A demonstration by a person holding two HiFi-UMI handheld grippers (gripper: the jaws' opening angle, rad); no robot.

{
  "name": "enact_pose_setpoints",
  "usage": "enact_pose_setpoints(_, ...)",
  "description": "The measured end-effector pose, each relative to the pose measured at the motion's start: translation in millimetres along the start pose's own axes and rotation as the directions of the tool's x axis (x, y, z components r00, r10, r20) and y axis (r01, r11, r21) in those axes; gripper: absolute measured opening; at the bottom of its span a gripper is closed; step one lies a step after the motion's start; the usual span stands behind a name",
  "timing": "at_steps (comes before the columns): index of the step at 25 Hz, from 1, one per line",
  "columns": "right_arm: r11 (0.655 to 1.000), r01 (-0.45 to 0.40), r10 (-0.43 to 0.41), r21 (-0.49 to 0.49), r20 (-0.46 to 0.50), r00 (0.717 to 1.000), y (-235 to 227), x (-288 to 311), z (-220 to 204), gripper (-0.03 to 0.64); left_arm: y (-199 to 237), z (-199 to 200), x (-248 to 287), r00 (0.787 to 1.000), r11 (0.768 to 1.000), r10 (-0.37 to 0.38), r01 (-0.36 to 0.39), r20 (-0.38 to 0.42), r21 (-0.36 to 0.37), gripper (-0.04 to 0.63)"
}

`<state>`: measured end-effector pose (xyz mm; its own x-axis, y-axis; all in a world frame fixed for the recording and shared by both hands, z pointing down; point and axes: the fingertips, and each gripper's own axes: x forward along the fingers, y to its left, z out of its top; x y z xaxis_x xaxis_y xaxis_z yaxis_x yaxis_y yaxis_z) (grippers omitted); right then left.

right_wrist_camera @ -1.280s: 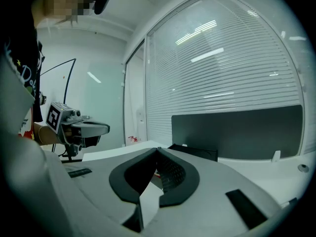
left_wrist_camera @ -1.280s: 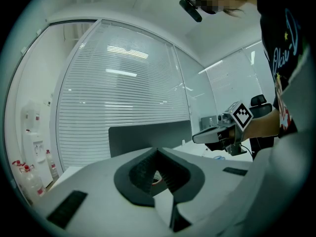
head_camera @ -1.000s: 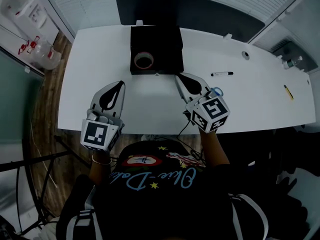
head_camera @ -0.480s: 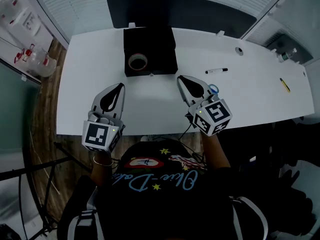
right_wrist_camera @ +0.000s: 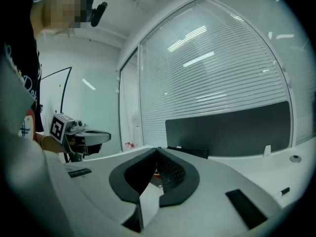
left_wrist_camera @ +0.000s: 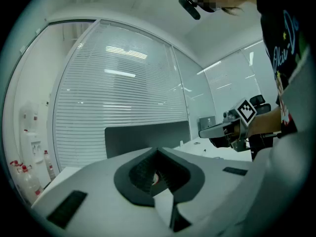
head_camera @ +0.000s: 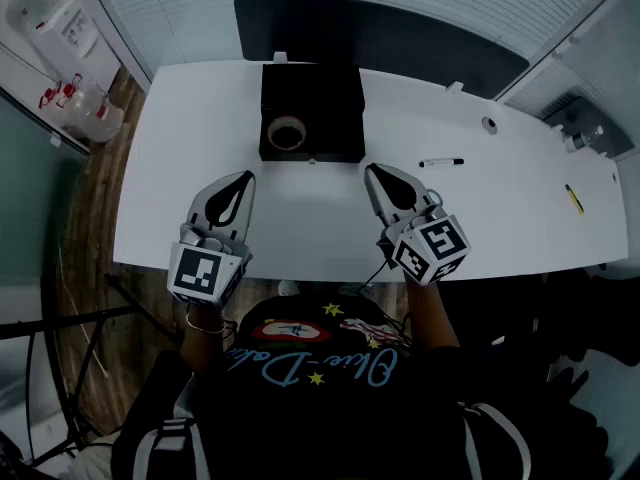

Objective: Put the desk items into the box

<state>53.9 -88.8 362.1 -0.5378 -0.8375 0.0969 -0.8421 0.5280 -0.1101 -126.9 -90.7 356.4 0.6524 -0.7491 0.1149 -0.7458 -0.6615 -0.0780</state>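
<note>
A black open box [head_camera: 311, 98] stands at the back middle of the white desk [head_camera: 500, 218], with a roll of tape [head_camera: 287, 133] lying inside it. A black marker [head_camera: 441, 162] lies on the desk to the right of the box, and a small yellow item [head_camera: 574, 198] lies far right. My left gripper [head_camera: 243, 177] hovers over the near left of the desk, shut and empty [left_wrist_camera: 157, 150]. My right gripper [head_camera: 373, 170] is near the box's front right corner, also shut with nothing between its jaws [right_wrist_camera: 158, 150].
A dark panel [head_camera: 380, 33] stands behind the desk's far edge. A round cable hole [head_camera: 488, 124] sits in the desk at the back right. Bottles and a dispenser [head_camera: 55, 28] stand on the floor far left. Window blinds [right_wrist_camera: 217, 68] line the wall.
The right gripper has drawn slightly back from the box's front right corner toward the near edge. The left gripper has stayed put. Both stay shut.
</note>
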Motion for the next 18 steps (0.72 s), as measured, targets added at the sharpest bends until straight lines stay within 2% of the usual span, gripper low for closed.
enact_pose_setpoints(4, 1.000, -0.018, 0.018, 0.003, -0.010, 1.000, -12, 3, 7, 0.003, -8, 10, 11, 1.000, 1.000, 0.000, 0.000, 0.012, 0.022, -0.005)
enact_pose_setpoints(8, 0.999, -0.046, 0.046, 0.017, -0.001, 0.999, -32, -4, 10, 0.003, -21, 5, 25, 0.999, 1.000, 0.025, -0.025, -0.025, 0.016, -0.005)
enact_pose_setpoints(18, 0.998, -0.064, 0.064, 0.012, -0.032, 0.997, -83, -26, 8, 0.003, -49, 14, 52, 0.997, 0.997, 0.081, -0.081, -0.019, -0.015, -0.005)
